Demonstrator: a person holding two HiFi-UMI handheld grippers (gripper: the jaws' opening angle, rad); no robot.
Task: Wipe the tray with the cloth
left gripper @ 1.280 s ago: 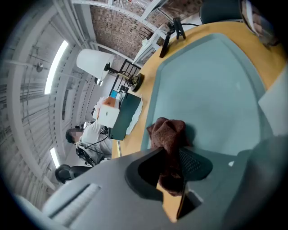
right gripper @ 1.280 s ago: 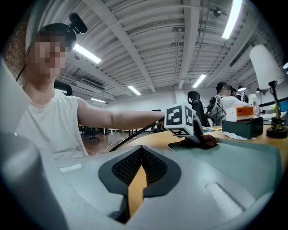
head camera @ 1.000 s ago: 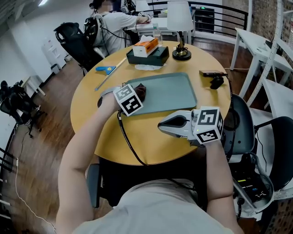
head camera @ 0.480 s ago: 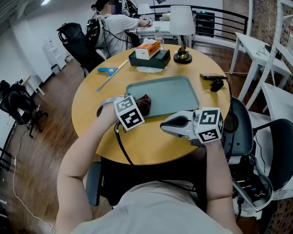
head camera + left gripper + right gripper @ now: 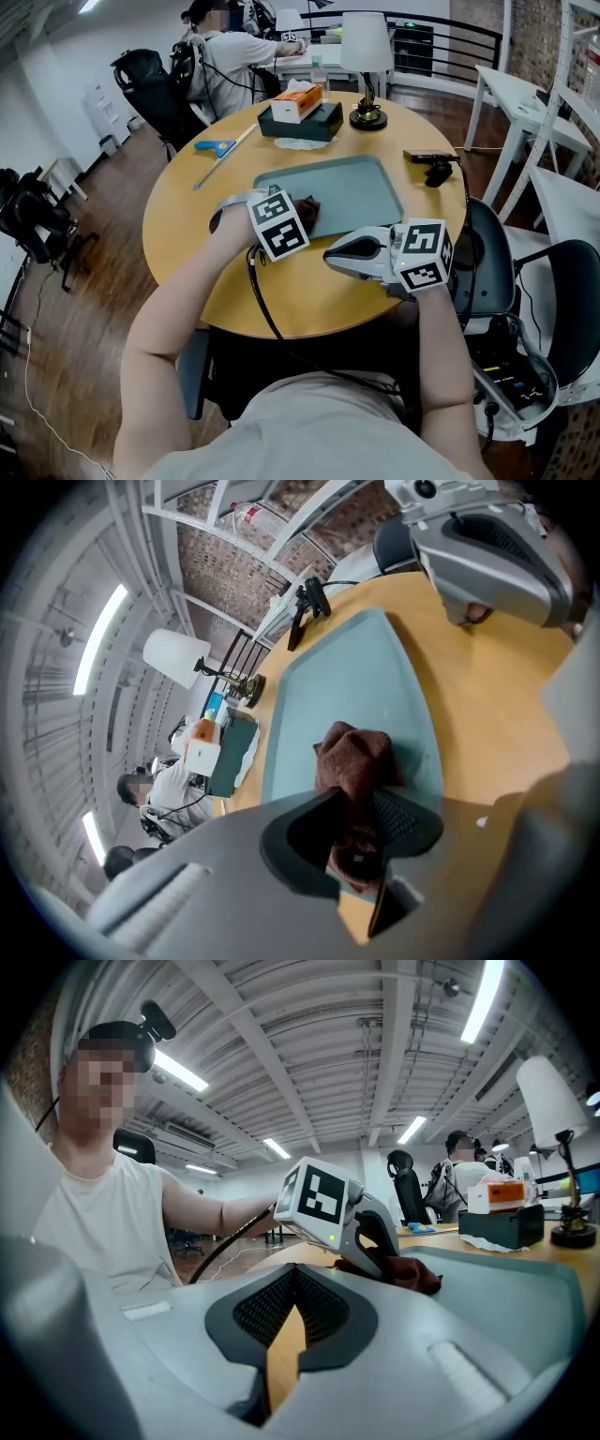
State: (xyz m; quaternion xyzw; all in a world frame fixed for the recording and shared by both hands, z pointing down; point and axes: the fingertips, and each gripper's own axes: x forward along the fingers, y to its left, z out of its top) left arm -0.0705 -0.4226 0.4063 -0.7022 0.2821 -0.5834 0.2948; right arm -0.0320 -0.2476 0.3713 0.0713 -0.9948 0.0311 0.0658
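Note:
A grey-green tray (image 5: 356, 183) lies on the round wooden table (image 5: 187, 216). A dark brown cloth (image 5: 308, 212) rests on the tray's near left part, and my left gripper (image 5: 295, 217) is shut on it. In the left gripper view the cloth (image 5: 354, 761) bunches between the jaws of the left gripper (image 5: 361, 829), pressed onto the tray (image 5: 347, 677). My right gripper (image 5: 330, 253) hovers over the table's near edge, just off the tray, shut on nothing. The right gripper view looks past the right gripper (image 5: 284, 1340) to the cloth (image 5: 415, 1276) under the left gripper.
At the far side stand a lamp (image 5: 366, 56), a dark box holding an orange carton (image 5: 302, 114), and a blue-handled tool (image 5: 214, 145). A black device (image 5: 434, 169) lies right of the tray. An office chair (image 5: 492, 262) is at right; a person (image 5: 234, 56) sits behind.
My left gripper has slid the cloth from the tray's left edge toward its near edge and a little right. The right gripper has stayed in place.

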